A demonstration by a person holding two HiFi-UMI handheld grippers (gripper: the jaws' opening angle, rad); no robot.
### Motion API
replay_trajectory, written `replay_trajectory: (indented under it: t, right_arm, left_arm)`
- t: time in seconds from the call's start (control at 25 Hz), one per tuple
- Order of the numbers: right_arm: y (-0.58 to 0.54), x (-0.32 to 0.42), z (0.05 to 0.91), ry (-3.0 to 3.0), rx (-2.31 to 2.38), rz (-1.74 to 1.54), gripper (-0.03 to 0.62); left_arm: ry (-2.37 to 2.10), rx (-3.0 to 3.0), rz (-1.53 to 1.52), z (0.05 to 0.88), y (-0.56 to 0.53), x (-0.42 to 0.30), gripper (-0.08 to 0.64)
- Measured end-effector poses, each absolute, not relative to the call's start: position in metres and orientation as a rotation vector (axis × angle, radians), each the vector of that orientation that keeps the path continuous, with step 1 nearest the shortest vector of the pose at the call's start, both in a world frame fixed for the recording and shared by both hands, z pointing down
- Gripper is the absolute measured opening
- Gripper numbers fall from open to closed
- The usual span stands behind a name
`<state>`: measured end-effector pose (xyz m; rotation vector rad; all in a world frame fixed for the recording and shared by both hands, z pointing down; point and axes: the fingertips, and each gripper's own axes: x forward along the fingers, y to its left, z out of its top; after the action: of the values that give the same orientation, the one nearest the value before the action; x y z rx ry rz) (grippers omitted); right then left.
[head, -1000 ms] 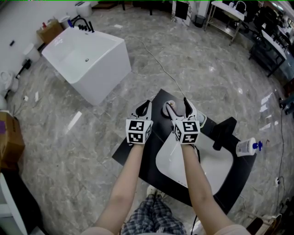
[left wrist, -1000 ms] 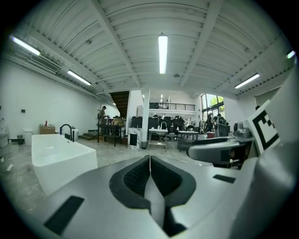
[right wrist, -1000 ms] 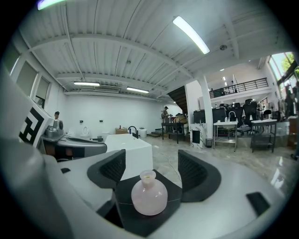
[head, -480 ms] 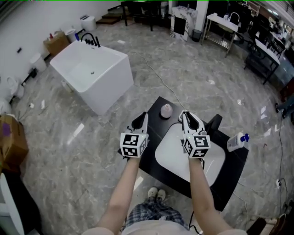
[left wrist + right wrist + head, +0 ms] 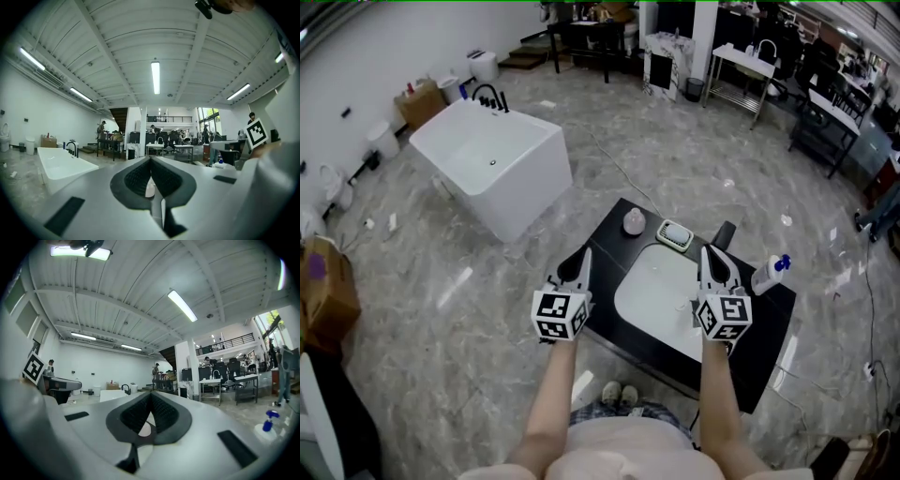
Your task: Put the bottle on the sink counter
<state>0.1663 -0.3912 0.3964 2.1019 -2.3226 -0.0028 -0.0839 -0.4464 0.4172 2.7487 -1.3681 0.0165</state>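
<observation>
- Grey marble floor (image 5: pixel 694 169) fills a large workshop. A white bathtub (image 5: pixel 492 164) stands well to the left of a black table (image 5: pixel 614 248).
- A white basin (image 5: pixel 661 291) is set into the middle of the table, with a black tap (image 5: pixel 724 234) at its far side.
- A soap dish (image 5: pixel 675 233) and a small round lump (image 5: pixel 634 222) sit side by side on the table's far edge.
- The bottle (image 5: pixel 769 274) is white with a blue top. It stands on the right end of the table, just beside the basin and apart from both claws.
- The right claw (image 5: pixel 707 251) hovers over the right side of the basin, near the bottle. Its jaws have just been closing and now meet, with nothing between them.
- The left claw (image 5: pixel 582 255) hangs at the table's left edge. Its jaws are also pressed together and it holds nothing.
- From the right gripper view the bottle shows low at the right, beyond the claw's side.
</observation>
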Motion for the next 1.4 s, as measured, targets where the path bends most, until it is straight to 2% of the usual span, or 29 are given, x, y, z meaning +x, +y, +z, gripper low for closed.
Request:
replay_trajectory:
  t: [0.52, 1.4]
  right_arm:
    - [-0.322, 0.186, 0.381, -2.263, 2.246, -0.067, 0.017]
    - [-0.3, 0.19, 0.391, -2.192, 2.278, -0.05, 0.014]
  left_arm:
    - [-1.407, 2.756, -0.007, 0.407, -0.406, -0.114, 0.028]
    - [-1.342, 2.755, -0.016, 0.413, -0.4, -0.107, 0.028]
